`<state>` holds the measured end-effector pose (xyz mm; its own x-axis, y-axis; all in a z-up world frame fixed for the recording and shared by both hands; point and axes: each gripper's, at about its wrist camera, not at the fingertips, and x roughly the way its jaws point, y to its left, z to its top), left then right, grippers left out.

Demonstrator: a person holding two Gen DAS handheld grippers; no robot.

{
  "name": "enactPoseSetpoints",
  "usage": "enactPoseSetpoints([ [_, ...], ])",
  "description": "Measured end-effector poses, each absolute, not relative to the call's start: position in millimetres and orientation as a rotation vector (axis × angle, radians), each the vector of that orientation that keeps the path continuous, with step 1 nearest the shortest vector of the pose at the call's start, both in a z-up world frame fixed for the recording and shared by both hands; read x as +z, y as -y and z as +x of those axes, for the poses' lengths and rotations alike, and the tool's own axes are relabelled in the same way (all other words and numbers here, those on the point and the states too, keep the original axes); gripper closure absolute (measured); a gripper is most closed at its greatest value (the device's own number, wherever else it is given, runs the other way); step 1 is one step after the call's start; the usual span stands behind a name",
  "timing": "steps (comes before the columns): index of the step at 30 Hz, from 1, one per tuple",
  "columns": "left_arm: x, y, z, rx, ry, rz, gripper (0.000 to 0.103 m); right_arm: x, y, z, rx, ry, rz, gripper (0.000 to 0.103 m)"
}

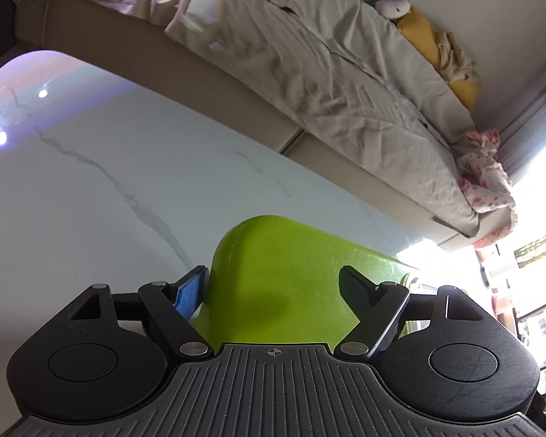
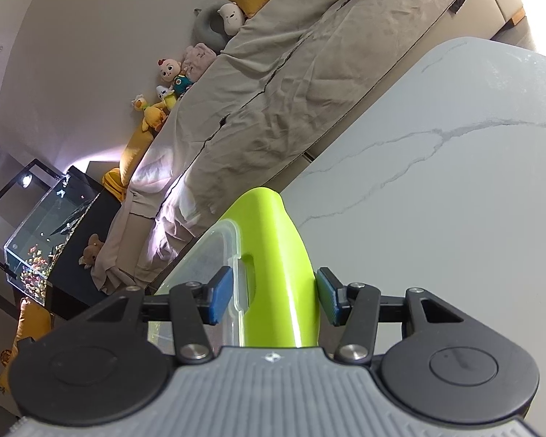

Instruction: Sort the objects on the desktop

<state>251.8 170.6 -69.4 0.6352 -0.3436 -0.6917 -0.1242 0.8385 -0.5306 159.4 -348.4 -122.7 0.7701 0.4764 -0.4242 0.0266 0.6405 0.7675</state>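
Right wrist: fingers clamp green lid flap; left fingers apart; bed behind.

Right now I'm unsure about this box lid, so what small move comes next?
Probably back the left tongs away: they look open around the green clip, while the right tongs straddle the other clip on the clear lid.

Count taken from both wrist views. One white marble-veined table. One green plastic box with one clear lid. Two claws: left claw, right claw. One bed. One glass fish tank. Soft toys along the wall: at least five, including one white bear and one baby doll; exact total uncertain.
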Motion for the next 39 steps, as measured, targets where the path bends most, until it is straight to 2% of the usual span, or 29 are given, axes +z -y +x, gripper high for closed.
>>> enactPoseSetpoints([
  [4, -74.3, -180.9, 239.7, -0.177, -0.896, -0.635, 0.019, -123.8, 355.8, 156.9, 0.295, -0.653, 0.874, 0.049],
  [9, -77.3, -193.1, 206.1, -0.176, -0.918, -0.608, 0.010, -109.5, 367.1, 149.3, 0.328, -0.593, 0.824, 0.040],
  [14, -93.1, -193.3, 175.6, -0.225, -0.952, -0.680, 0.010, -94.9, 353.1, 153.4, 0.357, -0.622, 0.628, 0.037],
  [18, -99.2, -179.1, 171.3, -0.217, -0.936, -0.641, 0.011, -97.1, 341.2, 162.8, 0.397, -0.655, 0.622, 0.036],
  [19, -97.2, -176.7, 171.5, -0.216, -0.918, -0.625, 0.015, -99.3, 340.5, 166.4, 0.390, -0.663, 0.632, 0.037],
  [20, -93.3, -173.7, 171.7, -0.209, -0.903, -0.605, 0.019, -101.1, 339.9, 169.7, 0.384, -0.669, 0.636, 0.045],
  [24, -79.3, -169.1, 170.4, -0.193, -0.874, -0.571, 0.023, -102.3, 343.3, 170.1, 0.383, -0.676, 0.641, 0.048],
  [25, -76.6, -170.5, 171.2, -0.194, -0.869, -0.573, 0.024, -102.9, 346.3, 168.2, 0.375, -0.676, 0.661, 0.053],
  [26, -74.0, -171.9, 172.0, -0.195, -0.863, -0.575, 0.026, -101.0, 349.8, 166.2, 0.361, -0.665, 0.671, 0.073],
  [27, -71.6, -172.3, 173.2, -0.200, -0.860, -0.574, 0.026, -99.1, 353.3, 164.3, 0.347, -0.655, 0.681, 0.080],
  [28, -69.3, -172.6, 174.7, -0.204, -0.857, -0.570, 0.027, -97.2, 356.7, 162.3, 0.337, -0.646, 0.692, 0.087],
  [30, -66.0, -171.1, 177.9, -0.209, -0.857, -0.561, 0.027, -92.2, 360.1, 159.0, 0.354, -0.634, 0.703, 0.087],
  [31, -65.3, -169.9, 179.2, -0.211, -0.858, -0.558, 0.027, -88.1, 358.5, 157.6, 0.348, -0.628, 0.673, 0.086],
  [33, -66.7, -168.2, 181.9, -0.216, -0.869, -0.564, 0.027, -80.1, 352.4, 154.7, 0.335, -0.614, 0.607, 0.077],
  [35, -70.7, -166.7, 184.2, -0.223, -0.885, -0.576, 0.027, -77.4, 347.3, 154.6, 0.355, -0.623, 0.586, 0.041],
  [36, -72.1, -165.7, 184.6, -0.225, -0.889, -0.579, 0.027, -76.1, 344.7, 154.6, 0.365, -0.628, 0.575, 0.036],
  [39, -75.0, -162.8, 184.5, -0.234, -0.897, -0.577, 0.027, -79.1, 339.2, 155.6, 0.386, -0.613, 0.521, 0.033],
])
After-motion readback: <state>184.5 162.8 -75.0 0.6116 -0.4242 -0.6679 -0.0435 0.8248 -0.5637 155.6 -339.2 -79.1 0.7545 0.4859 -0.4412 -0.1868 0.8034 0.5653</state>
